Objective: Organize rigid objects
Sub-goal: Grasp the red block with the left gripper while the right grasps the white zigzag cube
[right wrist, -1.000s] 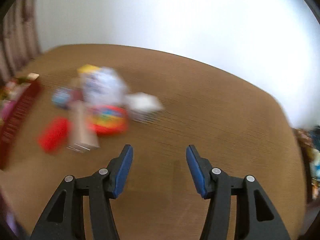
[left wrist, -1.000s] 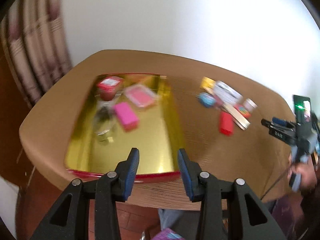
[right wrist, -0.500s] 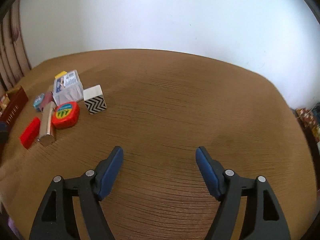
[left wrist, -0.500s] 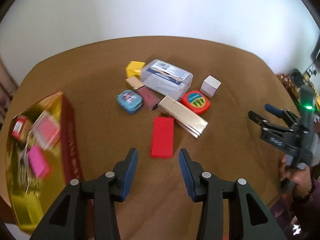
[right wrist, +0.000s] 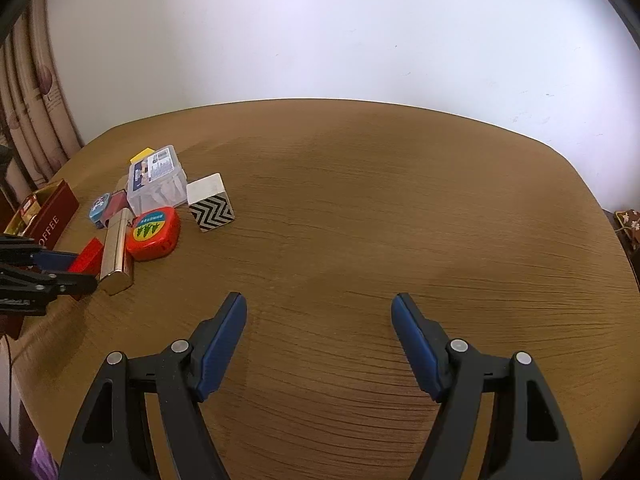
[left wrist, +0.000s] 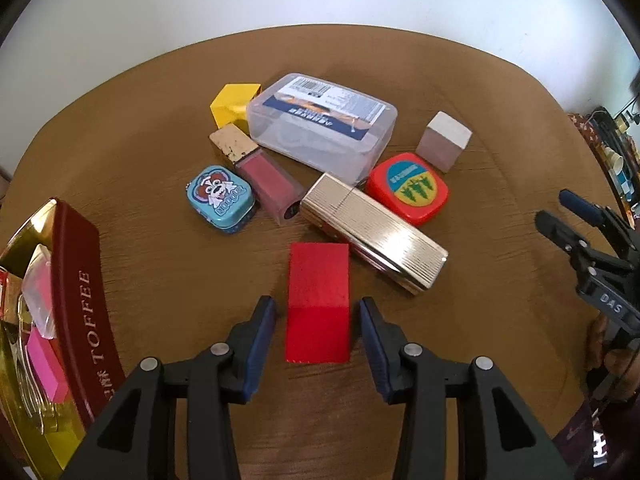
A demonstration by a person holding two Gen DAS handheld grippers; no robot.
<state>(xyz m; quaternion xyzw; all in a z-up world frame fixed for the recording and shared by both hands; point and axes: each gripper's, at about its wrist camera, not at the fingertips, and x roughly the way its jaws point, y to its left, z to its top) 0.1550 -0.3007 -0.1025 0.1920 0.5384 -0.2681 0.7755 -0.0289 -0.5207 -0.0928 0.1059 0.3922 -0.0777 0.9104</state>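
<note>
The left gripper [left wrist: 318, 312], jaws apart, straddles the red block [left wrist: 319, 300]; toffee tin [left wrist: 86, 304] at nine o'clock.

The bench [left wrist: 120, 152] is brown with a fine wood grain. A plain red block [left wrist: 319, 300] lies on it, beside a ribbed, shiny gold case [left wrist: 372, 232]. The rounded tin [left wrist: 220, 199] is light blue with a cartoon face in brown and white. The square tape measure [left wrist: 408, 189] is red, its label blue and yellow with green trees. One cube [right wrist: 210, 202] is white on top with black-and-white zigzags on its side; another cube [left wrist: 234, 105] is yellow. The clear box [left wrist: 322, 128] carries a white, blue and orange label. The toffee tin [left wrist: 86, 300] is dark red outside with gold lettering, gold inside. The fingers [left wrist: 262, 336] have blue pads on black frames
</note>
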